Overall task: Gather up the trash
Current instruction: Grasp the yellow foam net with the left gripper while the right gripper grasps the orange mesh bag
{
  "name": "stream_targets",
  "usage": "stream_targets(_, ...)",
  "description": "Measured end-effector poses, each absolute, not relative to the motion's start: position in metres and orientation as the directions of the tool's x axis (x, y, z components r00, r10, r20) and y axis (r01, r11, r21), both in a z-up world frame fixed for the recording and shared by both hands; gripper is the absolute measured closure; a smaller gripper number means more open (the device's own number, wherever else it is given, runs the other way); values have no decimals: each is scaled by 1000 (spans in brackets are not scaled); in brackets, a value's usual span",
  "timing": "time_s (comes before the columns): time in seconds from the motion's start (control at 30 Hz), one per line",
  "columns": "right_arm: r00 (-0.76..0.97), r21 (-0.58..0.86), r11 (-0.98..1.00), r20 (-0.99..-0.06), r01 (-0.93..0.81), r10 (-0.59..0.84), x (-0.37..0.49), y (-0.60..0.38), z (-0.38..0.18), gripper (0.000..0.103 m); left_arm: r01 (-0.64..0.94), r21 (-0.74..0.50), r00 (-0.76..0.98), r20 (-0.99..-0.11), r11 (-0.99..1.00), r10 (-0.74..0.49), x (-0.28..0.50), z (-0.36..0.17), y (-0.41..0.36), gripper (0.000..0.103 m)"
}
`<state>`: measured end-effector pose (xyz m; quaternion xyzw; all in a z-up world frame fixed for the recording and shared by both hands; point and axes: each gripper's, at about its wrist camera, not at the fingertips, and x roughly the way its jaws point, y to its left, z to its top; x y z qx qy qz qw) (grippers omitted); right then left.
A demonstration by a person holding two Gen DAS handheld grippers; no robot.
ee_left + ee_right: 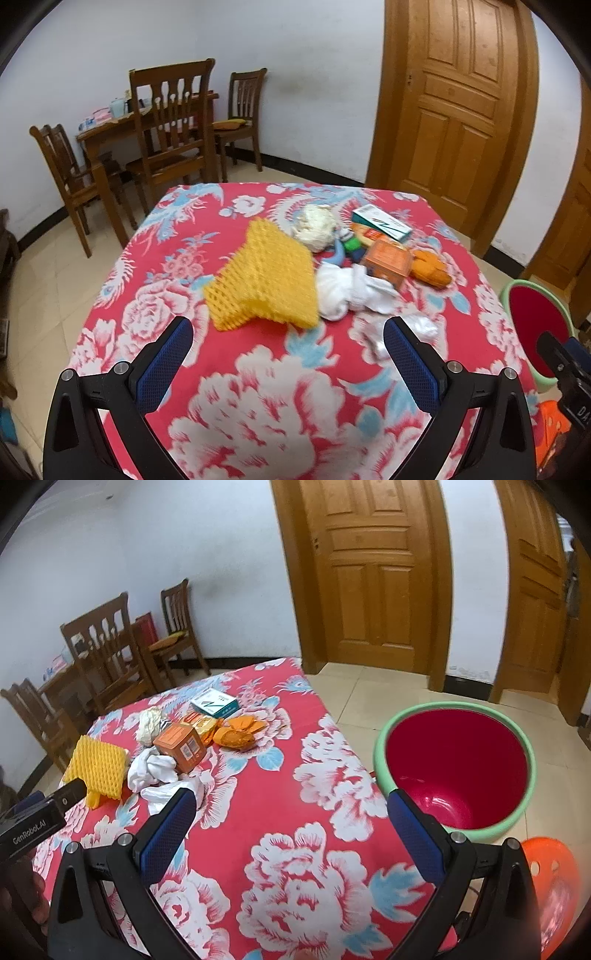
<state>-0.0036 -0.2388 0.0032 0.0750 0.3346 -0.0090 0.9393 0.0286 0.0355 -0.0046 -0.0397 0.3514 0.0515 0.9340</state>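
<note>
Claws: left claw (288,334), right claw (291,805) both spread, empty. Risk: foam net (264,282) squashes, slips off tabletop (258,387), misses bucket (456,766) lower right.

Trash lay clustered on the bench (258,387): foam net (264,284) left of crumpled tissue (351,290), small carton (388,264) behind the tissue, flat box (382,222) farthest back. Bin (454,768) stood on floor right of bench.

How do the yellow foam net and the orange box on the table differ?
The yellow foam net is a soft, flattened mesh of open holes; the orange box is a rigid, solid-faced carton with printed labels. The net covers more tablecloth and lies nearer the table's left edge; the box sits among the other trash. Neither is gripped.
</note>
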Motion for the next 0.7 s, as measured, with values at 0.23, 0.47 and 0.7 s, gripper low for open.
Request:
stream_targets(0.23, 757, 129, 991, -650, 36, 57, 29, -235, 6, 2, -160, -25, 736, -669, 987, 102, 50, -8, 50, 1)
stream_targets(0.47, 723, 108, 994, -685, -21, 90, 63, -221, 0, 2, -134, -36, 710, -701, 990, 70, 75, -21, 50, 1)
stream_targets(0.7, 669, 105, 991, -732, -78, 130, 104, -204, -18, 2, -112, -73, 683, -730, 991, 24, 94, -34, 54, 22)
